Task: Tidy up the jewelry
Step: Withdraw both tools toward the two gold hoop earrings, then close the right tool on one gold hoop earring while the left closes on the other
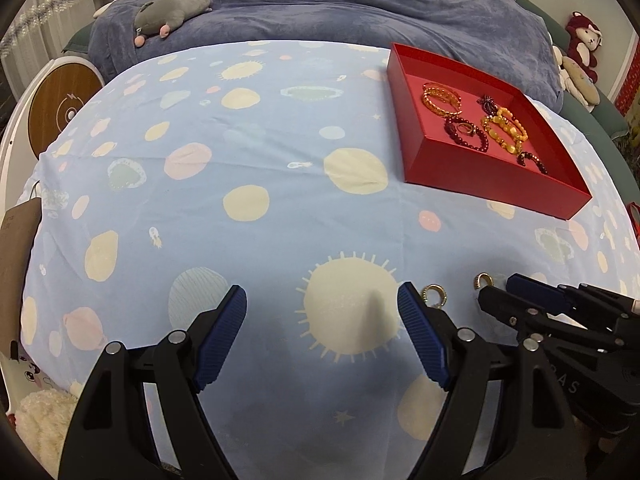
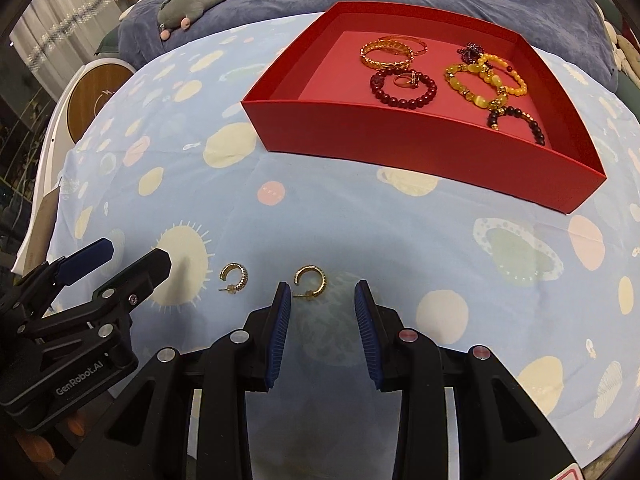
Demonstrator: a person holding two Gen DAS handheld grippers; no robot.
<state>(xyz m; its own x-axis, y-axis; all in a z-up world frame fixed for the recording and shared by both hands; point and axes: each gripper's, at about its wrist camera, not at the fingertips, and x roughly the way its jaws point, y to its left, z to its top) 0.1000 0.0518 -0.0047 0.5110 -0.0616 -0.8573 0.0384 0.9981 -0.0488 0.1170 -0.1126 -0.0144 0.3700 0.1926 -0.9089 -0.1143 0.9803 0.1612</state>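
Note:
A red box [image 1: 476,178] [image 2: 404,148] sits on the blue patterned cloth and holds several bracelets: gold bangles [image 2: 386,54], a dark red bead bracelet [image 2: 404,88] around a ring [image 2: 406,80], and yellow bead bracelets [image 2: 480,76]. Two gold hoop earrings lie on the cloth: one [image 2: 236,276] [image 1: 434,294] to the left, one [image 2: 310,278] [image 1: 483,280] just ahead of my right gripper's left finger. My right gripper [image 2: 322,292] is open and empty, low over the cloth. My left gripper [image 1: 322,300] is open and empty, left of the earrings.
The cloth [image 1: 240,160] covers a round table. A blue blanket [image 1: 320,4] with a grey plush toy [image 1: 172,12] lies behind it. A round wooden disc [image 1: 60,108] stands at the left. Plush toys [image 1: 582,48] sit at the far right.

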